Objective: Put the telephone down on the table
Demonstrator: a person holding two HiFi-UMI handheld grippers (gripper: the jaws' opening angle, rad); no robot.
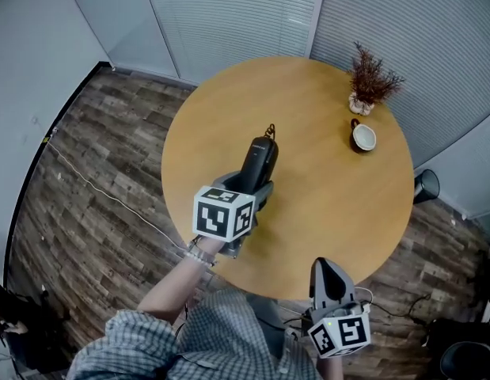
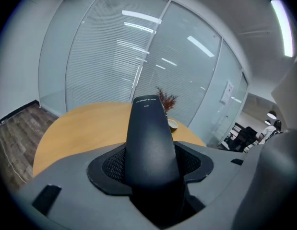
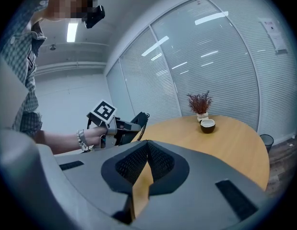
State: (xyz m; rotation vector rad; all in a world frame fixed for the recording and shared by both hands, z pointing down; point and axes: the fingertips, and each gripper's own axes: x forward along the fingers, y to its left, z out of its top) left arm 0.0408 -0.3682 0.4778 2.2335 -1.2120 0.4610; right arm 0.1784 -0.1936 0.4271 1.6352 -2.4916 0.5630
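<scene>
Hovering over the table, the left gripper is clamping the phone, probably just before set-down, needing lowering then release, while the right gripper is idling closed, empty

A little plant pot stands near the far right edge of the table. A dark cup sits just beside it. A black bin stands on the floor.

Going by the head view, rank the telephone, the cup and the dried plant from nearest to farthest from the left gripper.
1. The telephone: clamped in the left gripper itself, over the left half of the table.
2. The cup: on the table, far right.
3. The dried plant: just beyond the cup, by the table's far right edge.
</scene>
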